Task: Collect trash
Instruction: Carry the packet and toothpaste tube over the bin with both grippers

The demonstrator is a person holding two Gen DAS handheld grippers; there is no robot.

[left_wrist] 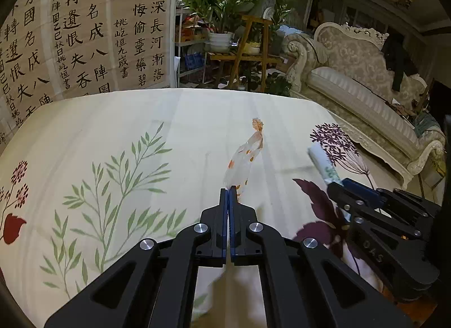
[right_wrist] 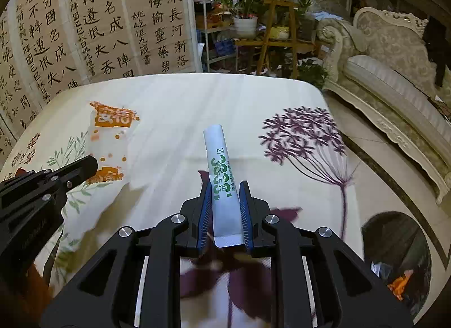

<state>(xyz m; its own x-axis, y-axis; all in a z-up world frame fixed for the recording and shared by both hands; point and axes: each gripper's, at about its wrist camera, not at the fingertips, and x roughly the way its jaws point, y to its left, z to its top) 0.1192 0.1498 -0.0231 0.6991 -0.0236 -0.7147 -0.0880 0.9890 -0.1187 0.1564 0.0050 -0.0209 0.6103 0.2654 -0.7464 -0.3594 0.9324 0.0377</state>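
Note:
My left gripper (left_wrist: 229, 188) is shut on a clear plastic wrapper with orange print (left_wrist: 245, 153) and holds it above the floral tablecloth (left_wrist: 169, 130). The wrapper also shows in the right wrist view (right_wrist: 112, 142), with the left gripper (right_wrist: 90, 164) at its edge. My right gripper (right_wrist: 225, 189) is shut on a white stick sachet with green print (right_wrist: 220, 167), which points forward between the blue pads. In the left wrist view the right gripper (left_wrist: 338, 184) and the sachet (left_wrist: 322, 163) are at the right.
A dark round bin (right_wrist: 400, 266) with some trash inside stands on the floor at the lower right. An ornate sofa (left_wrist: 366, 88) lines the right side. Plant stands (left_wrist: 248, 46) and calligraphy sheets (left_wrist: 84, 32) are behind the table.

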